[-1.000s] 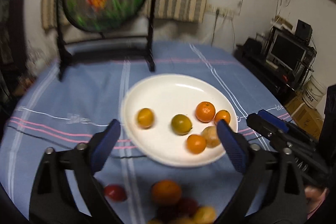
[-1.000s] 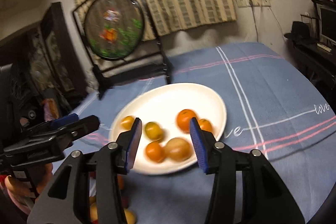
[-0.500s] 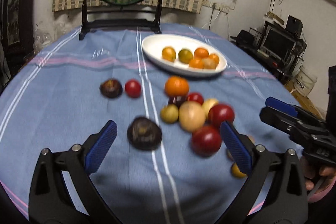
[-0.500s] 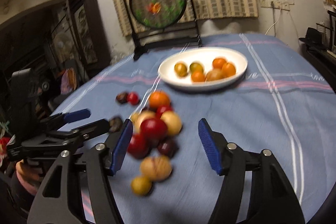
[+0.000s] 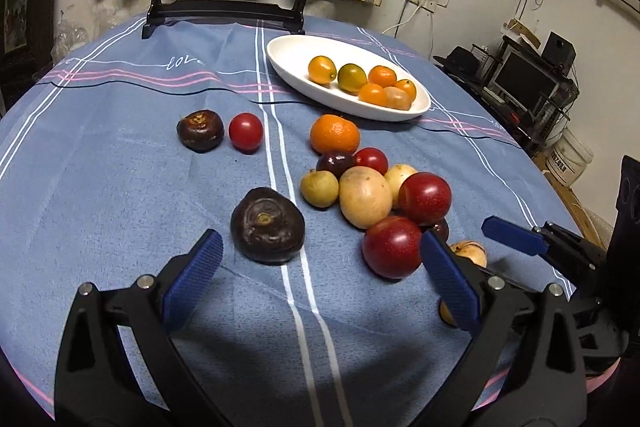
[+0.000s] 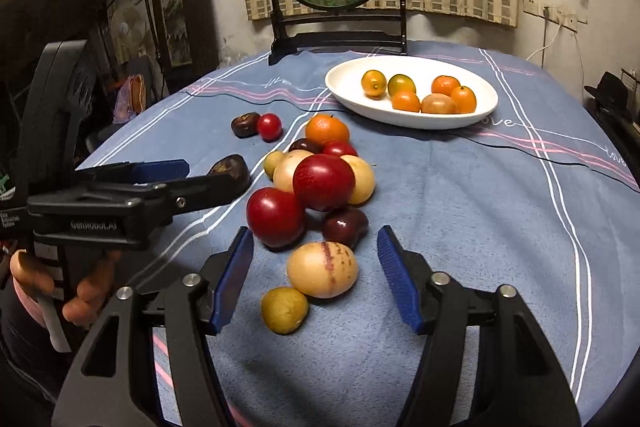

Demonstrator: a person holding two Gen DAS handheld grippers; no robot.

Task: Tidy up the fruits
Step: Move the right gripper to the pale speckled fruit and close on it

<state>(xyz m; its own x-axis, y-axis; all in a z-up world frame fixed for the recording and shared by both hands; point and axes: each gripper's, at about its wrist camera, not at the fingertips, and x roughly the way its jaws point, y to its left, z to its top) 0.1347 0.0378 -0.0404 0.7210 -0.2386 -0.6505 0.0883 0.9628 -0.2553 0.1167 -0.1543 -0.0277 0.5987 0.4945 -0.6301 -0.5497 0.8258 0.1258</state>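
Both hand-held grippers have pulled back from over the plate [image 6: 412,121] and dropped low in front of the loose fruit pile [image 6: 320,183] on the desk [image 6: 480,207]. The right hand-held gripper [image 6: 316,283] is empty, its jaws half open and closing, with a pale striped fruit [image 6: 322,269] between them but not touched yet. To do this well, I think it should slide forward so the pads sit on both sides of that fruit, then squeeze softly. A small yellow fruit [image 6: 285,309] touches it and may roll. The left hand-held gripper [image 5: 316,281] is wide open and holds nothing; a dark fruit [image 5: 267,225] and a red fruit [image 5: 392,247] lie just ahead. The plate holds six fruits with bare room on its left. The right side of the desk is bare, far from any edge.
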